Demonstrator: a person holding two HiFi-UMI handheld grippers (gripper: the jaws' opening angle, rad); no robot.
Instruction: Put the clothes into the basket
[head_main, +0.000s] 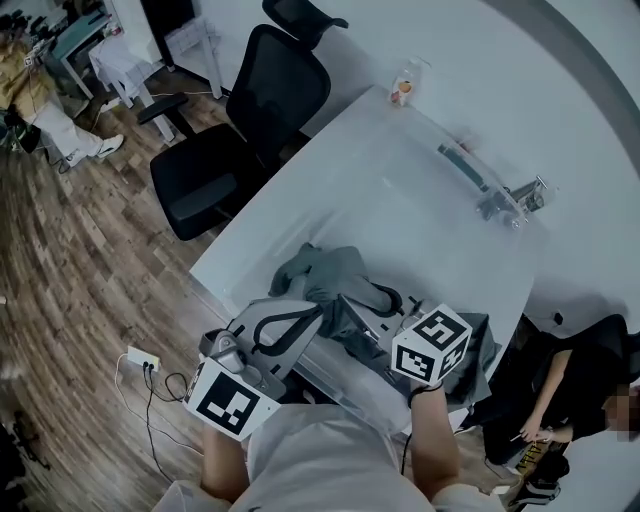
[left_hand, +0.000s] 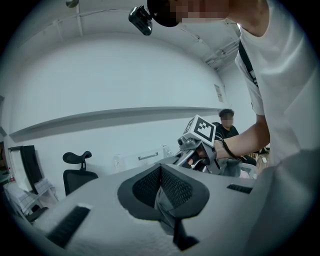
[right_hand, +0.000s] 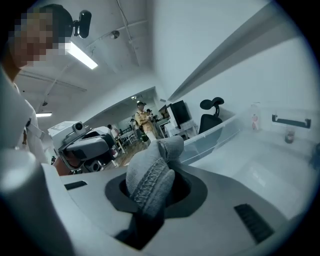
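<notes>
Between the right gripper's (right_hand: 150, 197) jaws sat the grey garment (head_main: 335, 275), pinched tight. The left gripper (left_hand: 163, 202) nipped a dark fold, probably the same piece. With the clear basket (right_hand: 210, 134) just ahead, I'd hold both grips and lift over its wall.

Basket (head_main: 400, 200) floor bare, open beyond grey clothes (head_main: 335, 278) heaped over its near rim; office chair (head_main: 225, 140) stands left.
</notes>
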